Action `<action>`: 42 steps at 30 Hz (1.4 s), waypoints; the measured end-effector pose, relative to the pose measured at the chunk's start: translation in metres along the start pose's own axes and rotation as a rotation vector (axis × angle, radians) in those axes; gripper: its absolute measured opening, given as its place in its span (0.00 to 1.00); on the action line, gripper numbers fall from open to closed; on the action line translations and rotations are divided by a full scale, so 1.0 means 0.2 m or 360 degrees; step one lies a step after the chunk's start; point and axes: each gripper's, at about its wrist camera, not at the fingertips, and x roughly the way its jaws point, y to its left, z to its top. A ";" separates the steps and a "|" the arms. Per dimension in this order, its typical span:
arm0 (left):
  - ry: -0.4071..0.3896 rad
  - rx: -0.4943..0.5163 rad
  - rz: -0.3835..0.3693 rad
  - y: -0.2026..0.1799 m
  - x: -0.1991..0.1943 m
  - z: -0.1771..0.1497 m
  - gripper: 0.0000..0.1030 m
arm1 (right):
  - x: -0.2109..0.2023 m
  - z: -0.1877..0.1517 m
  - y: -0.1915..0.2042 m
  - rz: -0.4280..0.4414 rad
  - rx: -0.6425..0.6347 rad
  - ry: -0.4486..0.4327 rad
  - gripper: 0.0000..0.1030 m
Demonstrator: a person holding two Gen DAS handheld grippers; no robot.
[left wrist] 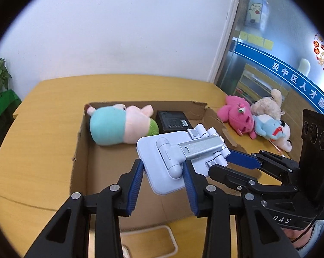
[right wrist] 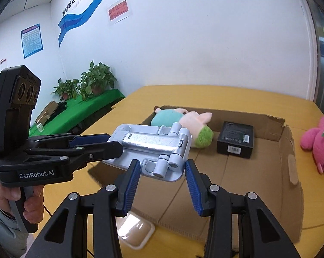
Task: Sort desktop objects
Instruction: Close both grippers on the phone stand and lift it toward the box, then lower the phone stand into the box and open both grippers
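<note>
A pale blue folding phone stand point(left wrist: 162, 150) with a silver hinge bar hangs in the air above an open cardboard box point(left wrist: 81, 142). My left gripper point(left wrist: 162, 162) is shut on the stand's flat base plate, its blue pads pressing both edges. My right gripper point(left wrist: 221, 163) reaches in from the right and clamps the stand's other end. In the right wrist view the stand point(right wrist: 153, 144) sits between the right gripper's point(right wrist: 162, 162) pads, and the left gripper point(right wrist: 114, 143) holds its left end. Inside the box lie a teal-and-pink plush pig point(left wrist: 119, 124) and a small black carton point(left wrist: 174, 121).
On the yellow table point(left wrist: 39, 150) right of the box lie a pink plush point(left wrist: 237, 114), a beige plush point(left wrist: 267, 105) and a blue-and-white plush point(left wrist: 271, 129). A white-rimmed square pad point(right wrist: 136, 230) sits in front of the box. A person's hand point(right wrist: 18, 195) grips the left handle.
</note>
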 end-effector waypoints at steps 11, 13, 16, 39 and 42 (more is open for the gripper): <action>0.0178 -0.0105 0.0109 0.38 0.35 0.18 0.36 | 0.59 0.18 -0.08 0.0092 0.0086 0.0264 0.41; 0.0246 -0.0147 0.0136 0.45 0.44 0.17 0.36 | 0.72 0.18 -0.09 0.0107 0.0137 0.0356 0.41; 0.0325 -0.0174 0.0185 0.53 0.54 0.15 0.36 | 0.88 0.15 -0.12 0.0169 0.0236 0.0480 0.41; 0.0591 -0.0063 0.0431 0.63 0.69 0.06 0.26 | 1.21 0.06 -0.19 0.0130 0.0294 0.0898 0.57; 0.0453 -0.0028 0.0464 0.59 0.53 0.08 0.27 | 0.99 0.12 -0.16 0.0013 0.0172 0.0738 0.78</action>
